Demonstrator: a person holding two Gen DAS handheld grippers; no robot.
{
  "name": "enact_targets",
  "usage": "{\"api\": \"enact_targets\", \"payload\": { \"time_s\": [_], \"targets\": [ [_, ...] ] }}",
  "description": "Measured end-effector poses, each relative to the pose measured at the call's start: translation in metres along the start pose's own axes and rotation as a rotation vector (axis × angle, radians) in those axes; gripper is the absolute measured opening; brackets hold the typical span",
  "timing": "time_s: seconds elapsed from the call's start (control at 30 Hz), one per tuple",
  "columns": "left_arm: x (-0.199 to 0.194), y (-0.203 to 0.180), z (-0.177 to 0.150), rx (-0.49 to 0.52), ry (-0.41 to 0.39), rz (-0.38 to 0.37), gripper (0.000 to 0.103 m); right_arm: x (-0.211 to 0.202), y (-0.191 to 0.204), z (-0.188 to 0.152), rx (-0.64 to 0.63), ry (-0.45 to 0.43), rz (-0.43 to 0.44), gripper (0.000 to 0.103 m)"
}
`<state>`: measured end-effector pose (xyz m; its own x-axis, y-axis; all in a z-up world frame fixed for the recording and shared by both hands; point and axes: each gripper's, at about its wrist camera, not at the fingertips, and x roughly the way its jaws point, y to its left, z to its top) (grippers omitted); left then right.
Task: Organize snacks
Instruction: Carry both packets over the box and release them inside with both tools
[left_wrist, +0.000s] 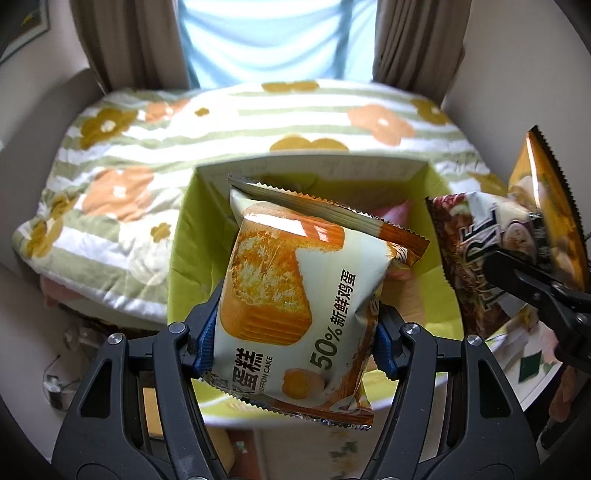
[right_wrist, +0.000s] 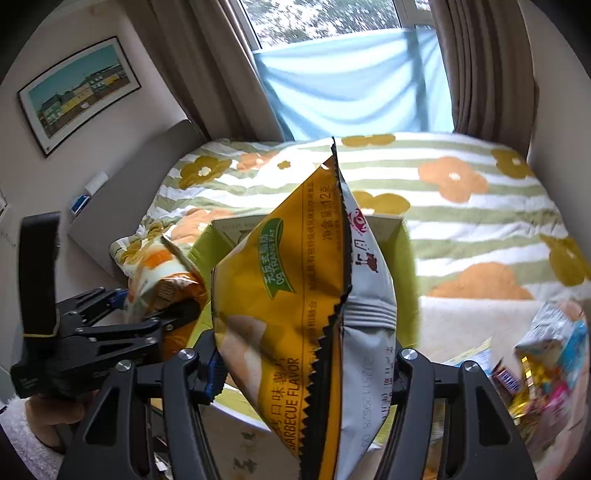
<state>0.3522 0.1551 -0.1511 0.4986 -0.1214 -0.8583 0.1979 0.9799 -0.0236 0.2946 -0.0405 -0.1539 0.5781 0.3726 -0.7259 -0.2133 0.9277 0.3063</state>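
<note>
The left gripper (left_wrist: 295, 325) is clamped on the chiffon cake packet (left_wrist: 295, 295), centre frame, over the green box (left_wrist: 184, 258). The right gripper (right_wrist: 306, 362) is clamped on the barbecue chip bag (right_wrist: 295, 295), also over the box. Lower each pack well inside the walls before releasing. Both wrappers are glossy, crinkled film with serrated seams; the box is stiff card.
</note>
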Motion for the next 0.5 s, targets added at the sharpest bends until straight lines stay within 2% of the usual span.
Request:
{"api": "enact_targets", "payload": {
  "time_s": [0.13,0.3,0.4,0.47,0.5],
  "targets": [
    [0.026,0.01,0.001,0.046,0.047,-0.015,0.063,0.017,0.004,-0.004,0.042,0.029,-0.03,0.057],
    [0.042,0.008,-0.003,0.066,0.065,-0.031,0.063,0.03,0.001,-0.006,0.063,0.058,-0.074,0.057],
    [0.043,0.003,-0.005,0.095,0.05,-0.002,0.072,0.037,-0.002,-0.005,0.067,0.072,-0.085,0.057],
    [0.042,0.001,-0.006,0.106,0.05,0.024,0.094,0.042,-0.005,-0.005,0.073,0.076,-0.081,0.057],
    [0.041,0.002,-0.007,0.104,0.049,0.042,0.098,0.043,-0.007,-0.005,0.076,0.077,-0.078,0.057]
  ]
}}
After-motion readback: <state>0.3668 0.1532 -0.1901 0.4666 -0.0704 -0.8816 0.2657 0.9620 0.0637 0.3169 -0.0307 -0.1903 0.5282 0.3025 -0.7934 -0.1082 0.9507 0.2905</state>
